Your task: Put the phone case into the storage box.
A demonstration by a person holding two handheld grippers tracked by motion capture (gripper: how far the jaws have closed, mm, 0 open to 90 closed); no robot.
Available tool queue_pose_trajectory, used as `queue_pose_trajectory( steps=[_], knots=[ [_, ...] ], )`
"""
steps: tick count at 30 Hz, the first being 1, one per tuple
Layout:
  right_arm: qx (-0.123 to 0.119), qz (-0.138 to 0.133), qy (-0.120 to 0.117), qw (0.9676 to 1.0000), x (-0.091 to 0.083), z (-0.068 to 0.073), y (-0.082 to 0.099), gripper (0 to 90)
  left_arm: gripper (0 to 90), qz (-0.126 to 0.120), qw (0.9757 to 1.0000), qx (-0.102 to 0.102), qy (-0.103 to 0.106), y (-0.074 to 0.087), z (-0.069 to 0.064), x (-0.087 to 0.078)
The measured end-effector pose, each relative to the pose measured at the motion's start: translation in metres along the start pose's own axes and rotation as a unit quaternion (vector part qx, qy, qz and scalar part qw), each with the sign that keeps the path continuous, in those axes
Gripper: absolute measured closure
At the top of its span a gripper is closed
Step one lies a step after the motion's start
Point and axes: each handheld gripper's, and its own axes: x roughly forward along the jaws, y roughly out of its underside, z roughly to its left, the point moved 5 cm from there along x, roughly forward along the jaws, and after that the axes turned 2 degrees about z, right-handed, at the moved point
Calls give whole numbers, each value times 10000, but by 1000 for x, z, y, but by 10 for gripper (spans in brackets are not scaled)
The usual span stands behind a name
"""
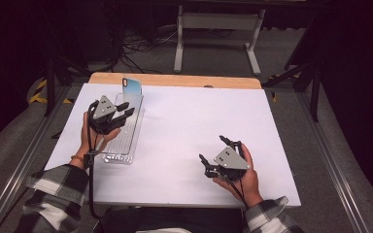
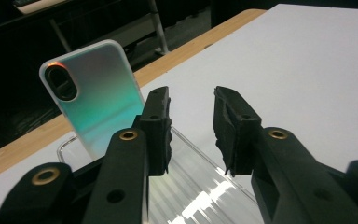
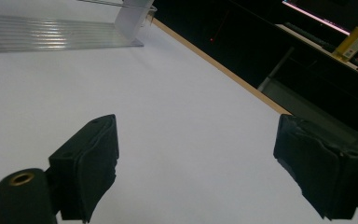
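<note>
A phone case (image 1: 132, 88) with a teal iridescent back stands upright in the far end of a clear ridged rack (image 1: 121, 141) at the table's left. My left gripper (image 1: 127, 109) hovers over the rack just short of the case, open. In the left gripper view the case (image 2: 93, 98) stands to the left of the jaws, and nothing is between them (image 2: 193, 121); the rack (image 2: 200, 186) runs below. My right gripper (image 1: 211, 147) rests at the near right, open wide over bare white table (image 3: 196, 158). From there the rack (image 3: 51, 32) and case (image 3: 130, 21) lie far off.
The white tabletop (image 1: 199, 121) ends in a wooden strip (image 1: 175, 80) at the far side. A white metal frame (image 1: 218, 29) and cables stand on the floor beyond. Dark rails run along both sides. A yellow bottle (image 3: 354, 39) sits on a far shelf.
</note>
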Motion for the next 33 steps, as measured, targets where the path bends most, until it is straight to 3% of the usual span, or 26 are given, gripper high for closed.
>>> queue_pose_trajectory(
  steps=[14, 20, 33],
  knots=[
    [-19, -2, -11, 10000, 0, 1, -1, 145, 516, -128, 9999, -6, 85, 0, -8, -6],
    [-37, -40, -15, 10000, -1, 1, -2, 146, 449, -54, 9999, 64, 151, 2, -13, -5],
    [-74, -25, -41, 10000, -1, 3, -2, 142, 252, -100, 9999, 10, 48, 1, -13, -4]
  ],
)
